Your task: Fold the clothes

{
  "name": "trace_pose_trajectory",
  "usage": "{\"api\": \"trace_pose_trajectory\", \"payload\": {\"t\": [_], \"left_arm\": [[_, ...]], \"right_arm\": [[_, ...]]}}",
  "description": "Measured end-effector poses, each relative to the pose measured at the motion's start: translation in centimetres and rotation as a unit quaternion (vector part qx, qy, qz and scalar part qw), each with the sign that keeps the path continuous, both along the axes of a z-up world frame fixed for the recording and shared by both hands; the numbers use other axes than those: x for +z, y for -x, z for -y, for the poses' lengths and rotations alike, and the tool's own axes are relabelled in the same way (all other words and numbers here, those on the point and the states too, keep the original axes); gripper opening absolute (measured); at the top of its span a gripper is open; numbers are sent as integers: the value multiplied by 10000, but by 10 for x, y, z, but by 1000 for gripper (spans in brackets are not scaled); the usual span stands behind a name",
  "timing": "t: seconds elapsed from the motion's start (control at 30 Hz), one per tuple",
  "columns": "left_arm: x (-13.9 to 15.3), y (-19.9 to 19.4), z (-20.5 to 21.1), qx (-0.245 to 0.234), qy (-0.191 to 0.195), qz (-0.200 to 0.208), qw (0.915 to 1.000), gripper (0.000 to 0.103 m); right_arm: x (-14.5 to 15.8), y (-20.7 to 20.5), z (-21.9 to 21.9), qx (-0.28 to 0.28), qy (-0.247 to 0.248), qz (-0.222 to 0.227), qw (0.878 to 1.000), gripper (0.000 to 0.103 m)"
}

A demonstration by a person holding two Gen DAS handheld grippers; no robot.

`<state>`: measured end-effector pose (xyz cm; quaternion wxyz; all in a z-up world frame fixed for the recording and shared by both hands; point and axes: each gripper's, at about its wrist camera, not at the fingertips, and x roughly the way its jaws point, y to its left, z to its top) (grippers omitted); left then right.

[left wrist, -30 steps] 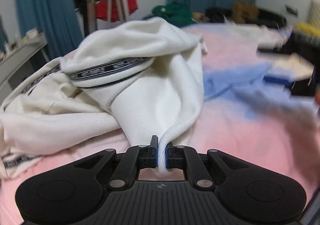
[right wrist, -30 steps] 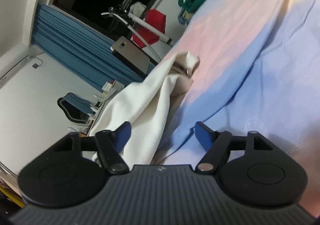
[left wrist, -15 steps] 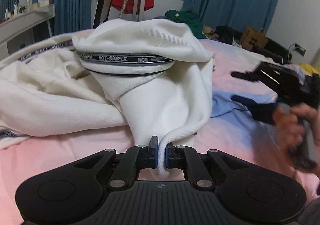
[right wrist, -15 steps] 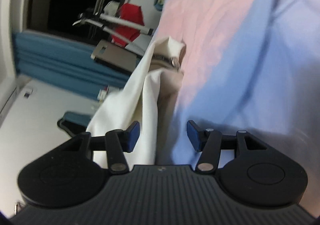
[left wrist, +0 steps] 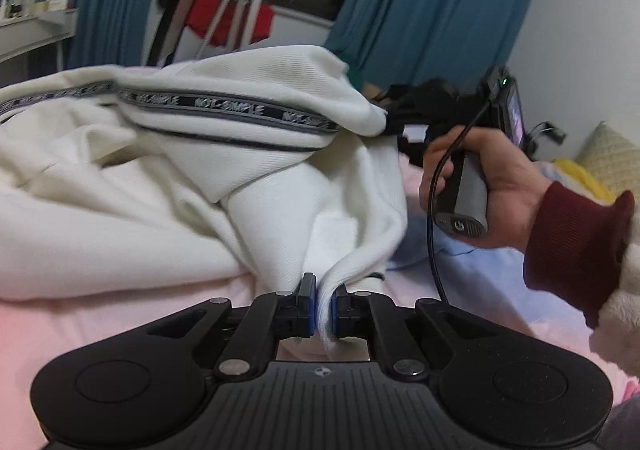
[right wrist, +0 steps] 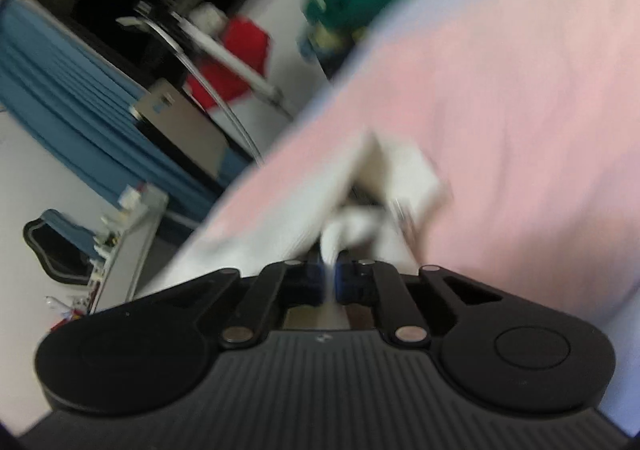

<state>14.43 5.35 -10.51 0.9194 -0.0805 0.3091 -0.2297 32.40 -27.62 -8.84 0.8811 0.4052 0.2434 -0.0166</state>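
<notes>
Both tools are pinched down on the same cream garment (left wrist: 168,178), which lies heaped on the pink bed sheet (left wrist: 100,314) ahead of them. Left tool (left wrist: 323,304): its blue pads are drawn narrow with a thin pleat of cloth running straight back between them, and the bulk of the fabric rises just in front and to its left. Right tool (right wrist: 329,275): its own view is blurred, yet white cloth plainly sits between the nearly closed pads; from the left tool it shows ahead and to the right, held by a hand (left wrist: 492,186) in a dark red cuff (left wrist: 576,246), at the garment's far edge where the lettered dark band (left wrist: 224,110) ends.

Risks, as I judge them:
- The left pinch looks thin, only a ridge of fabric. A hard pull apart could drag it out, and the spread would collapse.
- The right grip was taken at speed, so it may have caught a fold of several layers instead of a single edge; lifting would then leave the garment twisted.
- A black cable (left wrist: 434,218) hangs from the right handle just beside the cloth and could snag it.
- Much of the garment is bunched left of the left tool, so it may drag the sheet.
</notes>
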Motion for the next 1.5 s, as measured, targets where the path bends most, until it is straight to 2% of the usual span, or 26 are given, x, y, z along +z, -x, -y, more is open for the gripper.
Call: {"api": "trace_pose_trajectory", "payload": {"t": [0.1, 0.17, 0.2, 0.23, 0.3, 0.43, 0.5, 0.57, 0.67, 0.73, 0.8, 0.87, 0.9, 0.93, 0.97, 1.0, 1.07, 1.13, 1.17, 1.2, 1.23, 1.3, 1.43, 1.5], "left_arm": [[5, 8, 1, -155, 177, 165, 9996, 17], [12, 17, 3, -351, 301, 329, 9984, 31], [15, 21, 3, -448, 364, 413, 9975, 35], [17, 23, 2, -536, 412, 489, 9965, 40], [22, 30, 3, -669, 432, 579, 9951, 44], [24, 37, 0, -1014, 793, 367, 9910, 49], [26, 43, -1, -1068, 784, 387, 9904, 56], [29, 48, -3, -1025, 685, 411, 9915, 58], [29, 48, -11, -672, 588, 196, 9958, 59], [28, 43, -20, -327, 611, -84, 9976, 59], [30, 39, -34, 98, 773, -309, 9965, 64], [33, 34, -53, 605, 968, -502, 9922, 81], [35, 31, -62, 858, 1064, -597, 9888, 81], [36, 28, -75, 1122, 1244, -741, 9831, 82], [32, 24, -89, 1414, 1548, -962, 9730, 85], [26, 21, -102, 1716, 1891, -1210, 9593, 87], [14, 13, -130, 2303, 2559, -1694, 9235, 87], [1, 11, -151, 2777, 3022, -2018, 8893, 87], [-4, 9, -159, 2986, 3169, -2101, 8754, 87], [-9, 7, -166, 3160, 3263, -2119, 8653, 87], [-13, 5, -172, 3301, 3356, -2127, 8563, 87], [-19, -1, -183, 3546, 3532, -2117, 8394, 86], [-25, -14, -205, 3972, 3813, -1963, 8114, 69], [-29, -19, -216, 4064, 4005, -1982, 7970, 69]], "right_arm": [[33, 25, 11, -80, 594, 331, 9977, 8], [51, 48, 25, -191, 927, 453, 9945, 8], [58, 61, 34, -278, 1046, 488, 9929, 8], [64, 73, 45, -390, 1093, 505, 9920, 8], [76, 99, 67, -647, 1113, 549, 9902, 8], [86, 169, 107, -1271, 1172, 490, 9837, 8], [78, 201, 126, -1653, 953, 151, 9815, 8], [58, 233, 145, -1947, 502, -304, 9791, 8], [7, 269, 168, -2141, -696, -832, 9708, 8], [-24, 287, 178, -2204, -1487, -1066, 9581, 8], [-29, 289, 179, -2200, -1590, -1037, 9569, 8], [-27, 287, 180, -2162, -1537, -957, 9594, 9], [-23, 285, 180, -2128, -1446, -896, 9622, 9], [-20, 282, 181, -2096, -1359, -840, 9647, 10], [-21, 284, 183, -2081, -1316, -844, 9655, 10], [-22, 286, 184, -2063, -1283, -848, 9663, 10], [-28, 287, 188, -1961, -1507, -822, 9654, 11], [-36, 287, 192, -1880, -1969, -748, 9593, 14], [-38, 289, 194, -1911, -2211, -638, 9542, 17], [-41, 290, 196, -1940, -2452, -527, 9484, 28], [-44, 290, 198, -1967, -2678, -423, 9422, 45], [-44, 285, 197, -2018, -2869, -354, 9358, 60], [-54, 269, 202, -2144, -3187, -495, 9220, 61], [-58, 264, 209, -2343, -3168, -531, 9176, 60]]}}
